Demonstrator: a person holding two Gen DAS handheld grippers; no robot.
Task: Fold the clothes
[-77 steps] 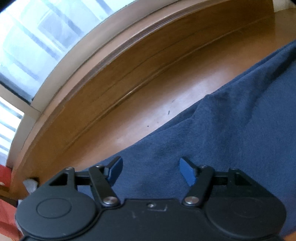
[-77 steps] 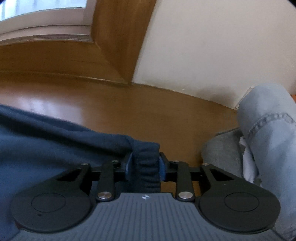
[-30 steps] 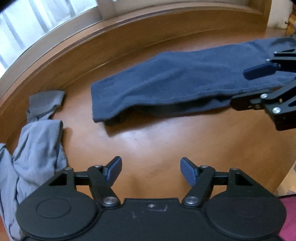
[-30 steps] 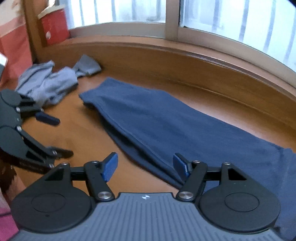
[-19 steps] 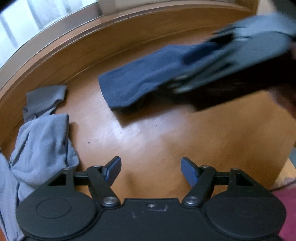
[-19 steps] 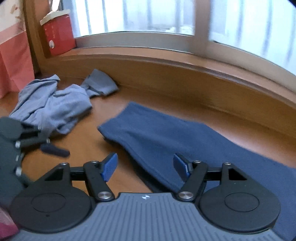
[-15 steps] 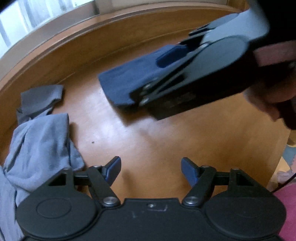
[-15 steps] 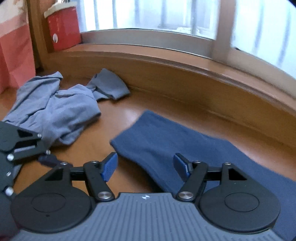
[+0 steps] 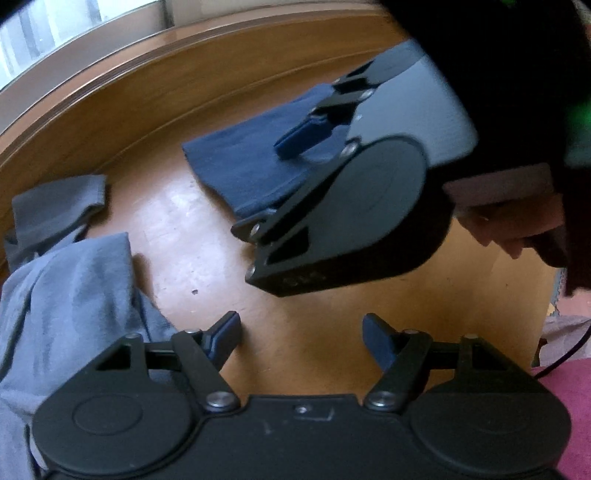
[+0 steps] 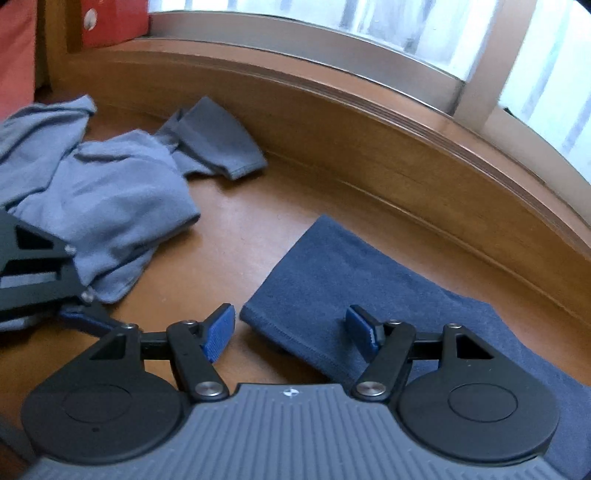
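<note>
A folded navy garment (image 10: 369, 280) lies flat on the wooden floor (image 10: 229, 236), one end pointing left. It also shows in the left wrist view (image 9: 255, 155). My right gripper (image 10: 290, 330) is open and empty, its fingers straddling the near corner of that end just above the cloth. It shows in the left wrist view (image 9: 273, 184) over the navy end. My left gripper (image 9: 301, 338) is open and empty above bare floor, beside the grey-blue garment (image 9: 59, 302).
A crumpled grey-blue garment (image 10: 96, 199) lies at the left with a darker grey piece (image 10: 214, 144) behind it. A wooden window ledge (image 10: 369, 122) curves along the back. A red box (image 10: 110, 22) stands on the ledge at far left.
Both grippers let go of the navy garment and opened. The right gripper has swept left along the garment to its left end. The left gripper has drifted toward the grey-blue pile.
</note>
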